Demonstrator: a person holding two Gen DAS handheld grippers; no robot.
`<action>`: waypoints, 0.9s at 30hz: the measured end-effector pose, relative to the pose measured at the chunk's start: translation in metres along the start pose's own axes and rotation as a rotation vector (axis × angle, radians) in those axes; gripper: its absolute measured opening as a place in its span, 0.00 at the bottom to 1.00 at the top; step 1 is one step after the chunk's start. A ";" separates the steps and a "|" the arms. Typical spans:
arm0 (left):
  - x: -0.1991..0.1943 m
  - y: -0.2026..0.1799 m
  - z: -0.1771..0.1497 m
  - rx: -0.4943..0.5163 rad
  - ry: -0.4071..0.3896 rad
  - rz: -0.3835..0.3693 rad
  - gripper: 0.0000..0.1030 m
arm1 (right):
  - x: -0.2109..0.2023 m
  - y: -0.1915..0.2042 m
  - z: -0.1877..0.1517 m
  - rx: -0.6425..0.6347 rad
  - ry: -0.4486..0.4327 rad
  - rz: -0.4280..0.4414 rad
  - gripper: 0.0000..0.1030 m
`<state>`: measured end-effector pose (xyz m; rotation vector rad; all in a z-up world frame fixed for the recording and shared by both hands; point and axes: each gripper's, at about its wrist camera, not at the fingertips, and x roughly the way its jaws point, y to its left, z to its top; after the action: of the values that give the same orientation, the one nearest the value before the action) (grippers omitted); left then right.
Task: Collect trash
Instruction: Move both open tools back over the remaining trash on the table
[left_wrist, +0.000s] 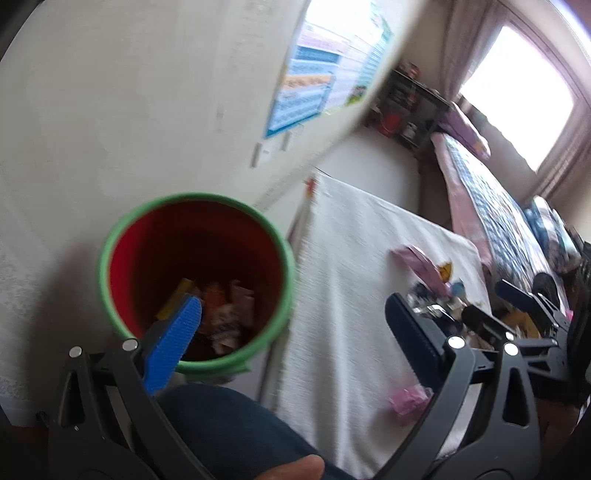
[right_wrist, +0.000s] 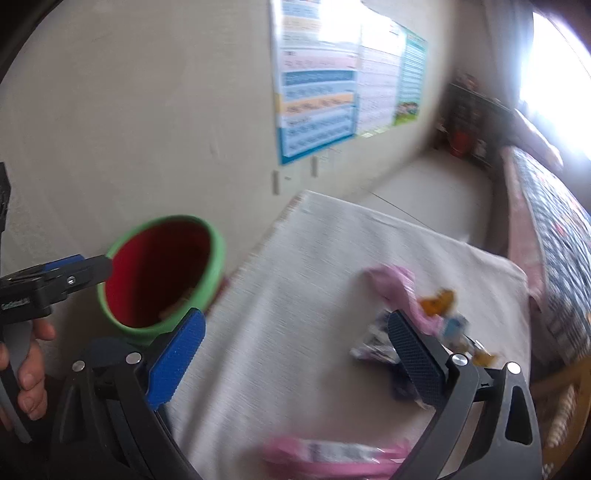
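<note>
The mouth of the red bin (left_wrist: 195, 280) is left open from above, and only its bottom is filled by wrappers (left_wrist: 221, 314). Its green rim (right_wrist: 218, 254) is set close to the wall (left_wrist: 129, 110), so little room is seen behind it. To the right of the bin, a bare strip of the white cloth (right_wrist: 295, 295) is offered. Farther right from the bin, the way is blocked by a heap of wrappers (right_wrist: 424, 314), and a pink packet (right_wrist: 332, 450) lies at the near edge.

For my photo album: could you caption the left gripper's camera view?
Open left gripper hovers beside a green-rimmed red bin holding wrappers, table alongside.
</note>
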<state>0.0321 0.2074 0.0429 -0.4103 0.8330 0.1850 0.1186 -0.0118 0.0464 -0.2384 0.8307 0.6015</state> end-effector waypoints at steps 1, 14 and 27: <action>0.003 -0.010 -0.003 0.017 0.009 -0.012 0.95 | -0.002 -0.009 -0.004 0.011 0.004 -0.013 0.93; 0.040 -0.123 -0.046 0.228 0.160 -0.163 0.95 | -0.035 -0.122 -0.062 0.133 0.059 -0.185 0.93; 0.086 -0.197 -0.114 0.586 0.407 -0.186 0.95 | -0.034 -0.193 -0.110 0.202 0.147 -0.256 0.93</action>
<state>0.0743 -0.0195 -0.0344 0.0348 1.1919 -0.3244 0.1458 -0.2280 -0.0066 -0.2023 0.9779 0.2600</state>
